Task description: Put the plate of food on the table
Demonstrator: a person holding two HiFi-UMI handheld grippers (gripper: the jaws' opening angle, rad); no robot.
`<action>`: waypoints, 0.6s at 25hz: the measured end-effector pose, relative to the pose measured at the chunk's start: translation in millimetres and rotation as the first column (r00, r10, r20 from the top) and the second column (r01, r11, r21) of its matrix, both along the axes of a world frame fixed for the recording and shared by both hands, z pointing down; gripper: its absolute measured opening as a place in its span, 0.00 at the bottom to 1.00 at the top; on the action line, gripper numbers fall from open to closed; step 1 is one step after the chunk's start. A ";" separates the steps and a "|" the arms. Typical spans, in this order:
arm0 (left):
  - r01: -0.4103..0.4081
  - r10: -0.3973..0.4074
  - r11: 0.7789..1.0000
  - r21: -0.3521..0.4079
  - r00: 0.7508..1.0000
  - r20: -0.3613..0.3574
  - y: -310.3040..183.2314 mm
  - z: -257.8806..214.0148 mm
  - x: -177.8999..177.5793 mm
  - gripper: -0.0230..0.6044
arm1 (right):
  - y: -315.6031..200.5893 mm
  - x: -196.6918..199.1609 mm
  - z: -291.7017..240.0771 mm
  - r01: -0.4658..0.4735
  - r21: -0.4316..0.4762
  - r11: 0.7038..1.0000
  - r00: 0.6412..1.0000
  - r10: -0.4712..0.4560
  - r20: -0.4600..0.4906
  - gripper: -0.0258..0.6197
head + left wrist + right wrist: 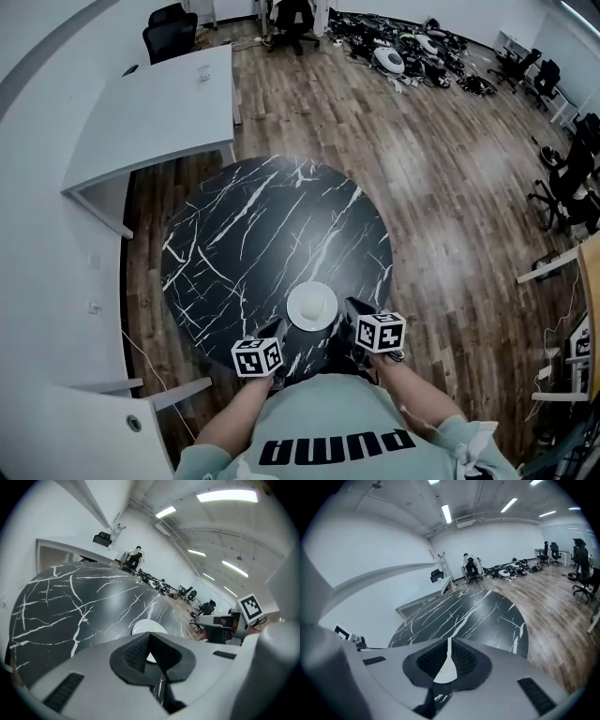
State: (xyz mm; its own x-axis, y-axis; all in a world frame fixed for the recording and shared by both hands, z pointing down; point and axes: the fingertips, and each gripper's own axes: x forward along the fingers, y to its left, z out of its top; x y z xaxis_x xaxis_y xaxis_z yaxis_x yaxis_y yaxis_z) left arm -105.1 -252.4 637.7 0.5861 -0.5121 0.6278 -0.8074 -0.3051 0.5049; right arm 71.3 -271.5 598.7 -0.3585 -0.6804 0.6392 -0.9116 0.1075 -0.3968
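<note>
We find the round white plate (pixel 297 315), a pale mound of food (pixel 315 304) on it, at the round black white-veined marble table's (pixel 246 225) 6 o'clock edge, the left tool (pixel 279 327) and right tool (pixel 353 308) each pinching its thin rim.

View along the right gripper (pixel 448 657), jaws pressed onto the thin white rim of the plate (pixel 445 671) — beyond lie the round black marble table (pixel 478 613), wood floor (pixel 553 597) and, at right, office chairs (pixel 582 571).
</note>
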 end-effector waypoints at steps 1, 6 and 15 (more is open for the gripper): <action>-0.017 0.017 1.000 0.021 1.000 0.008 2.4 -9.7 4.1 0.05 | 4.5 -5.0 -8.8 0.007 0.012 1.000 1.000 -0.007 0.001 0.09; -0.076 0.075 0.984 0.159 0.997 0.008 7.8 -65.3 22.3 0.05 | 17.5 -20.4 -52.3 0.009 0.083 0.996 1.000 -0.008 -0.007 0.06; -0.101 0.111 0.933 0.346 0.994 -0.008 22.4 -150.0 35.8 0.05 | 37.6 -28.9 -121.7 0.010 0.222 0.975 0.999 -0.001 -0.039 0.06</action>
State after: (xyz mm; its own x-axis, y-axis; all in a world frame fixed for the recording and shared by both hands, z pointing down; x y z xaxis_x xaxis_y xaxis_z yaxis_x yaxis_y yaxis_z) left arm -69.3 -230.0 487.7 0.6633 -0.6281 0.4069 -0.7482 -0.5473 0.3749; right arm 42.4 -234.0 476.9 -0.3408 -0.8050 0.4856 -0.9247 0.1939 -0.3275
